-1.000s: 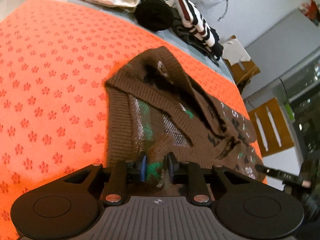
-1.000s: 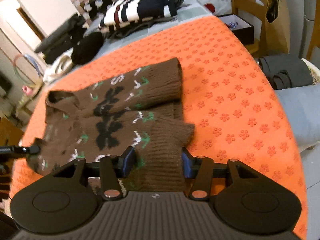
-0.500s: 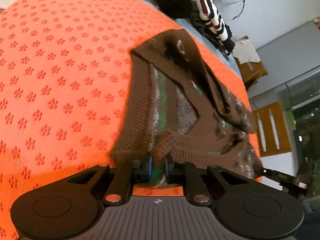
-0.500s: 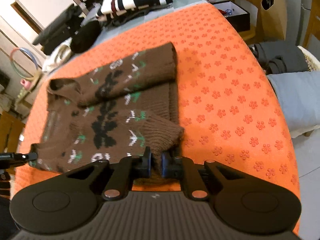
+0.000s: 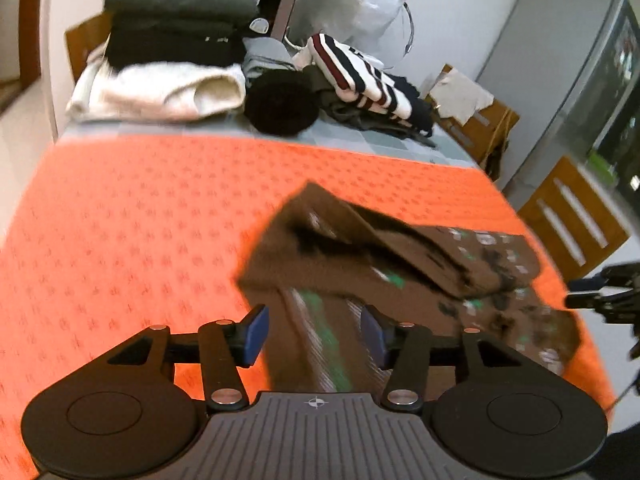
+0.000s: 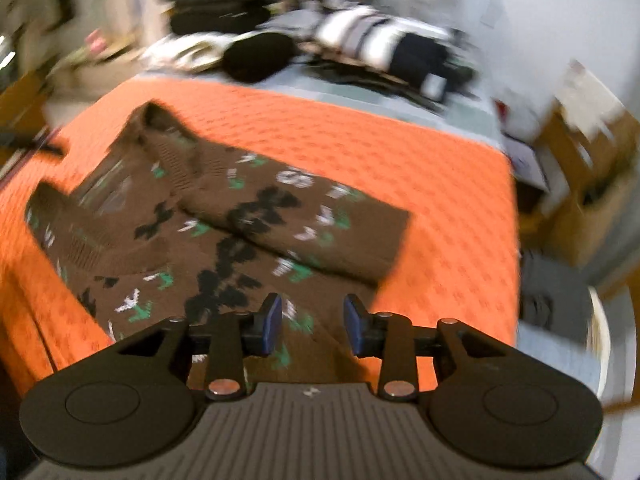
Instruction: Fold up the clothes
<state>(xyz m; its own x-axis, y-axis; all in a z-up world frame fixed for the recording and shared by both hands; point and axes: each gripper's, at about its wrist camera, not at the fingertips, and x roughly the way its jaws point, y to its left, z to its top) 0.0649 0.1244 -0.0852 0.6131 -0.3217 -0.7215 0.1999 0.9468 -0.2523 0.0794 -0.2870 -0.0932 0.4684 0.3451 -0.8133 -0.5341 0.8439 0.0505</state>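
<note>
Left claw (image 5: 316, 334) apart | right claw (image 6: 313, 324) apart | brown sweater (image 6: 224, 232) beneath both, on orange cloth (image 5: 132, 220)

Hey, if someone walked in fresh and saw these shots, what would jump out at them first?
The bright orange cloth covering the table, with the patterned brown sweater lying partly folded on it. Both grippers, left and right, are open just above the sweater's near edge. Behind it, a heap of clothes, including a striped top.
</note>
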